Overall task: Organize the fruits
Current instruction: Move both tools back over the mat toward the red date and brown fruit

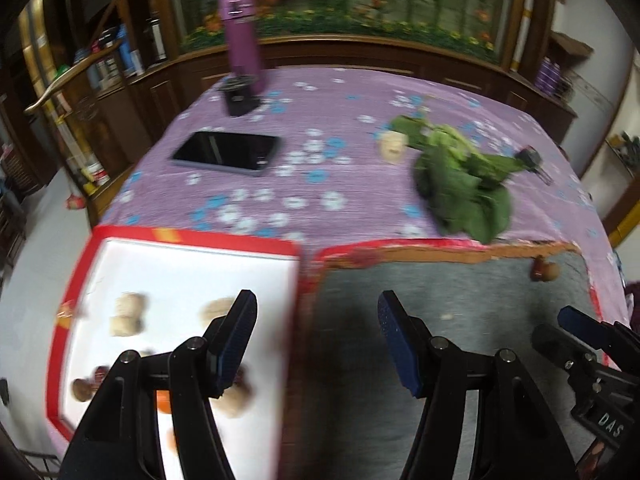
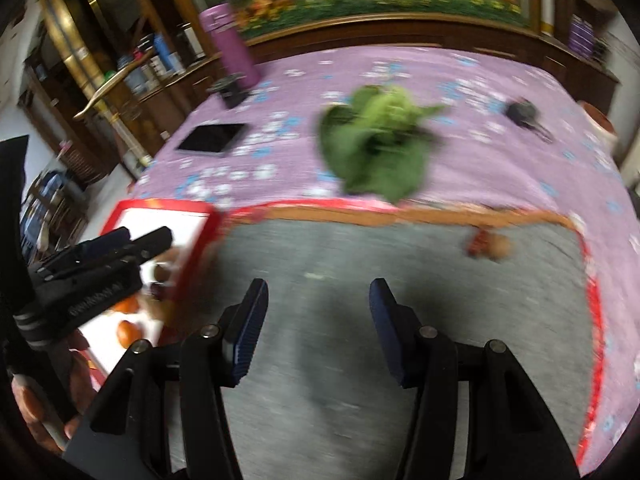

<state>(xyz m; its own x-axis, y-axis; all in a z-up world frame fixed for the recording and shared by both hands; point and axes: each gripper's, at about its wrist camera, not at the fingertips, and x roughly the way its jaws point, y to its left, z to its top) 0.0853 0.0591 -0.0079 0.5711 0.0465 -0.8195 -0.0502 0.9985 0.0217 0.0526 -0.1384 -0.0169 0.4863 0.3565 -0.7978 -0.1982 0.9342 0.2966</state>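
Both my grippers open and empty over the boxes.
My left gripper [image 1: 316, 320] straddles the white tray [image 1: 192, 268] holding fruits [image 1: 128, 314]; my right gripper [image 2: 318, 312] hangs above the grey tray [image 2: 400, 280], two small fruits [image 2: 490, 245] at its far edge.

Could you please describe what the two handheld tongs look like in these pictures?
Both the left tongs and the right tongs have glossy black angular linkages with silver pivot bolts. Their fingers carry dark blue ribbed pads. The right tool's body shows white lettering, too blurred to read fully.
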